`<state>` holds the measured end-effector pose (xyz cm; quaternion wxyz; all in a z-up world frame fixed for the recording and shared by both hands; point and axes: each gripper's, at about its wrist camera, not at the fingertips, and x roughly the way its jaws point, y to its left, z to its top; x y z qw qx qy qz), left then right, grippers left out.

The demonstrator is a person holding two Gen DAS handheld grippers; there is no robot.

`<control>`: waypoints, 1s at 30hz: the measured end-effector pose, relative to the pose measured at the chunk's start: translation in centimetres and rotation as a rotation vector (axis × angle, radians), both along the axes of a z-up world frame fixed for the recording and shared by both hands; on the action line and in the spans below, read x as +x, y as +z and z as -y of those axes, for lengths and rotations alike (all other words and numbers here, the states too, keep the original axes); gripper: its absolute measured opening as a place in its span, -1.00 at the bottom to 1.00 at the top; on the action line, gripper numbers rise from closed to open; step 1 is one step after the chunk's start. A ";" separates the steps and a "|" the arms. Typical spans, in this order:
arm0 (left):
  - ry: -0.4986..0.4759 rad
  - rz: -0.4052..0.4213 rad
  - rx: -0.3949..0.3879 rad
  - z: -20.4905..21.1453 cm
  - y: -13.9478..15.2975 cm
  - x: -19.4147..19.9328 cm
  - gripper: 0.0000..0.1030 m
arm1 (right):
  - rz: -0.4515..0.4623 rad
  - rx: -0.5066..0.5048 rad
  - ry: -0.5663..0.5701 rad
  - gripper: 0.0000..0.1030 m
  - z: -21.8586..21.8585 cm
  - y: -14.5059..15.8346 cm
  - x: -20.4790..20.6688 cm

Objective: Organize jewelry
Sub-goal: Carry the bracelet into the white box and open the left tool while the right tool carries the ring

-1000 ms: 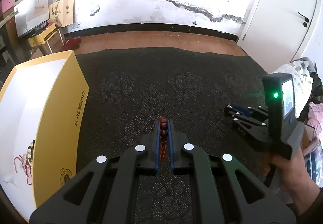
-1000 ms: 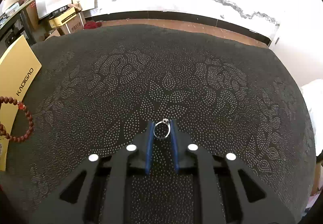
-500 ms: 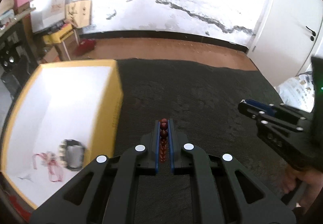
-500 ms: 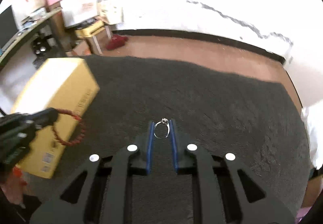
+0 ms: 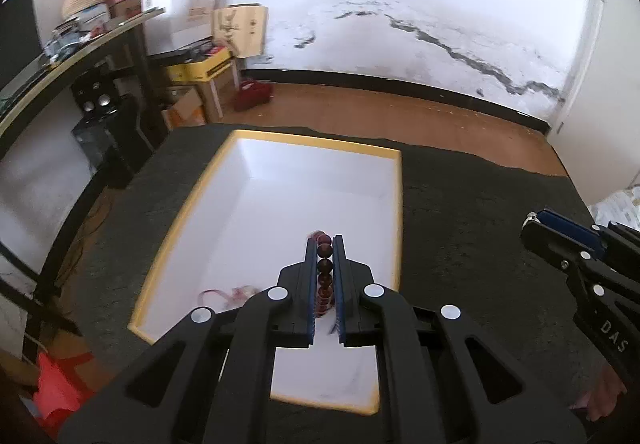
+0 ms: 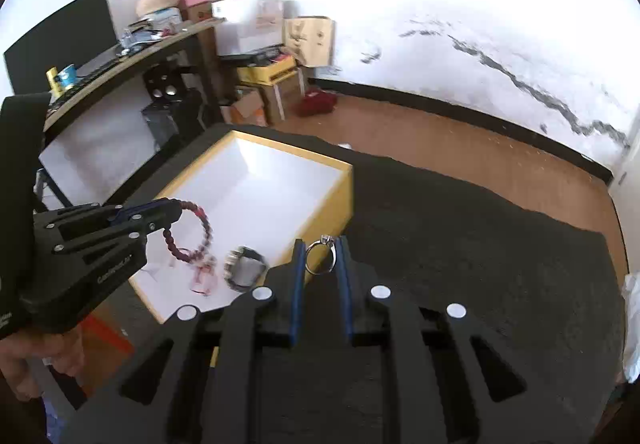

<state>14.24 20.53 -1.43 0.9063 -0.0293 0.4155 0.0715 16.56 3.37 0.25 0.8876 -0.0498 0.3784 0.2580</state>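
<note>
Now, with the left gripper [image 5: 324, 244] jaws pinching the red bead bracelet [image 6: 192, 234] above the yellow box [image 5: 394, 204] and the right gripper [image 6: 320, 244] jaws clamping the ring [image 6: 321, 256] beside it, lower before releasing.

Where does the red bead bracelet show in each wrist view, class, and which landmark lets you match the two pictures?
Left wrist view: bead bracelet at lower centre, clamped between the left gripper jaws, above the box.
Right wrist view: bracelet at left of centre, hanging as a loop from that gripper.
Shared landmark: the yellow-rimmed white box.
</note>
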 end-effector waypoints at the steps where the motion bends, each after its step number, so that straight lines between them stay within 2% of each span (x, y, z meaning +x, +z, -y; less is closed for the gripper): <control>1: 0.010 0.000 0.005 -0.5 0.2 -0.3 -0.86 | 0.003 -0.001 0.010 -0.69 -0.6 0.2 -0.3; 5: 0.052 -0.010 0.021 -2.8 0.9 -1.4 -0.86 | 0.005 -0.003 0.057 -0.69 -3.3 0.7 -1.0; 11: 0.104 -0.029 0.028 -5.5 0.2 -2.3 -0.86 | -0.012 -0.016 0.098 -0.69 -6.5 -0.1 -0.8; 21: 0.164 -0.103 -0.017 -8.7 -4.5 -0.8 -0.86 | -0.095 -0.077 0.111 -0.69 -11.4 -5.2 1.9; 28: 0.183 -0.144 -0.019 -9.9 -6.5 0.7 -0.86 | -0.115 -0.078 0.108 -0.69 -12.4 -6.1 2.7; 30: 0.190 -0.148 -0.016 -9.8 -6.5 1.1 -0.69 | -0.114 -0.078 0.105 -0.69 -12.2 -6.1 2.7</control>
